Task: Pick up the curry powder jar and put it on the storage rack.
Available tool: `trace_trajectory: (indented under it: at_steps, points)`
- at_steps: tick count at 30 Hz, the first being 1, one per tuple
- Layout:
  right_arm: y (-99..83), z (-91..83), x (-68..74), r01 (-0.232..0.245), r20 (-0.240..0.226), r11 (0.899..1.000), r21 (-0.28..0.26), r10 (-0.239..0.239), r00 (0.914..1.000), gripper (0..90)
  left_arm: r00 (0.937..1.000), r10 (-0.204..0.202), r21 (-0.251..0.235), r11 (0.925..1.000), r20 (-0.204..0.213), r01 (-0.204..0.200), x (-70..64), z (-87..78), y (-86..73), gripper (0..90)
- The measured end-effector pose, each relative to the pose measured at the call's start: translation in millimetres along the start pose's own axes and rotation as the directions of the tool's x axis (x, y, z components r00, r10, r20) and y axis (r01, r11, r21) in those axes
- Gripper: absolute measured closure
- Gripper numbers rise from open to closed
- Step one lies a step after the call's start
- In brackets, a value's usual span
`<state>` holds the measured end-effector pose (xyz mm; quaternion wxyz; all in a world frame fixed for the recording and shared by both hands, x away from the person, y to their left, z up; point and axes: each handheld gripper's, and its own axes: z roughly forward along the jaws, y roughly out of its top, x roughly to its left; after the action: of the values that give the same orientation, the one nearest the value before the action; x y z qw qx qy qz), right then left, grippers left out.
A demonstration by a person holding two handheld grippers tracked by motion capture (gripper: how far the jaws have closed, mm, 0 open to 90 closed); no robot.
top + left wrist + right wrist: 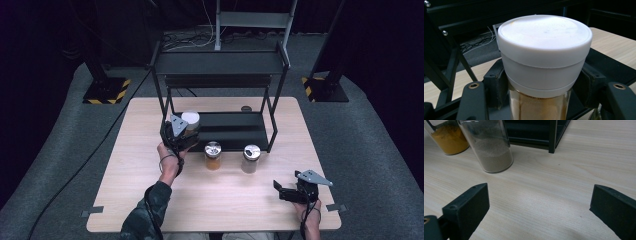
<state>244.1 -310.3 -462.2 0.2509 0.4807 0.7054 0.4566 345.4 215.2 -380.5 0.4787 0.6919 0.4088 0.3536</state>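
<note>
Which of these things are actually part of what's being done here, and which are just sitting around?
In use:
- white-lidded jar, clamped in the left claw
- black rack, right by that jar

Sitting around:
- orange spice jar
- grey-brown spice jar
- right claw, open and empty over the table
- cables on the floor behind
</note>
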Motion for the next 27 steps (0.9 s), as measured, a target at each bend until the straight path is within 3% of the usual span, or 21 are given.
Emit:
trace_trajectory:
  at_steps: [27]
  points:
    - [0.1, 0.0, -0.2, -0.001, 0.000, 1.000, 0.000, 0.001, 1.0000, 1.5, 0.9986, -0.047, 0.019, 0.9987, -0.027, 0.047, 2.0, 26.5, -6.9, 35.1]
